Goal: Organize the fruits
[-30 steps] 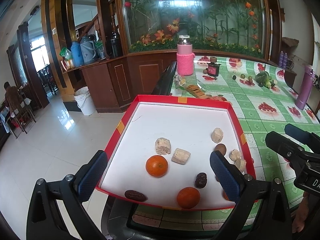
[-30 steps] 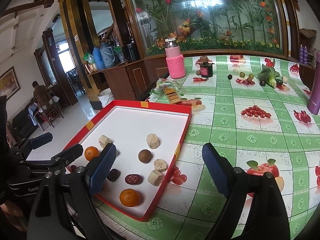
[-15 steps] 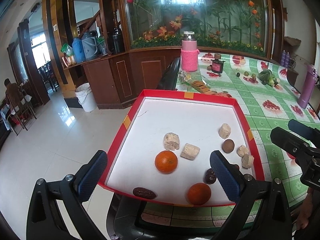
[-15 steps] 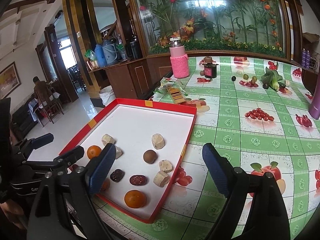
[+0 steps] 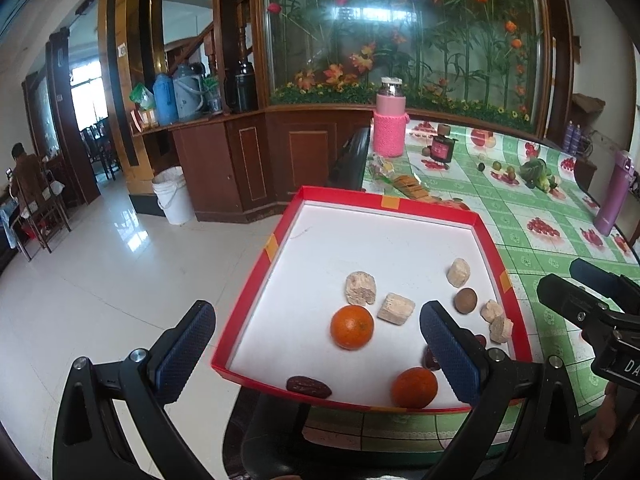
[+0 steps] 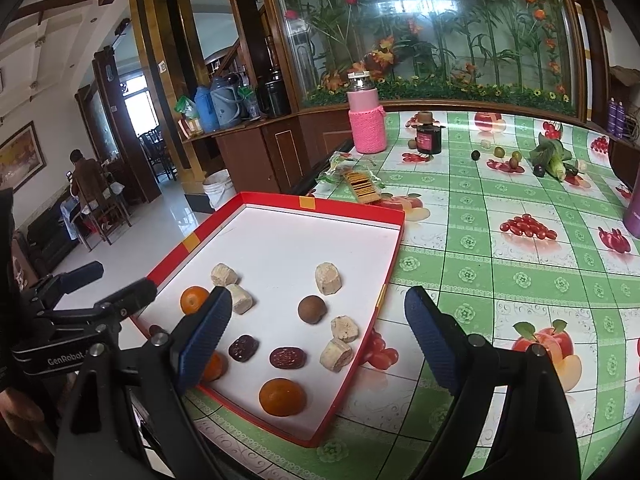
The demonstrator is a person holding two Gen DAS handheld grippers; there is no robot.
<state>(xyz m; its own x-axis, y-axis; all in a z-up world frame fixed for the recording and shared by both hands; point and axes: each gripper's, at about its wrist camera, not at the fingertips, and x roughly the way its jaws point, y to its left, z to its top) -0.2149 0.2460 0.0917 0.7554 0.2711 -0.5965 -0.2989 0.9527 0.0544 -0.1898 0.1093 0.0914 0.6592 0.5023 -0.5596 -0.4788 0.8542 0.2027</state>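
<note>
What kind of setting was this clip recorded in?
Probably a home dining area, possibly a small eatery. A table with a fruit-print cloth holds a red tray of fruit, beside a planted glass display, with thermos flasks on a wooden counter.

Red-rimmed white tray [image 5: 256, 280], orange tangerines [image 5: 351, 327], green checked fruit-print tablecloth [image 6: 500, 272], pink knitted bottle sleeve [image 6: 367, 130].

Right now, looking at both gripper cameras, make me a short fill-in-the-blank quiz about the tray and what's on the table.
1. The fruits lie in a tray with a ____ rim.
2. The bottle beyond the tray wears a knitted ____ sleeve.
3. The left gripper and right gripper both have their jaws ____.
4. The tablecloth squares are white and ____.

Missing words: red; pink; open; green
</note>
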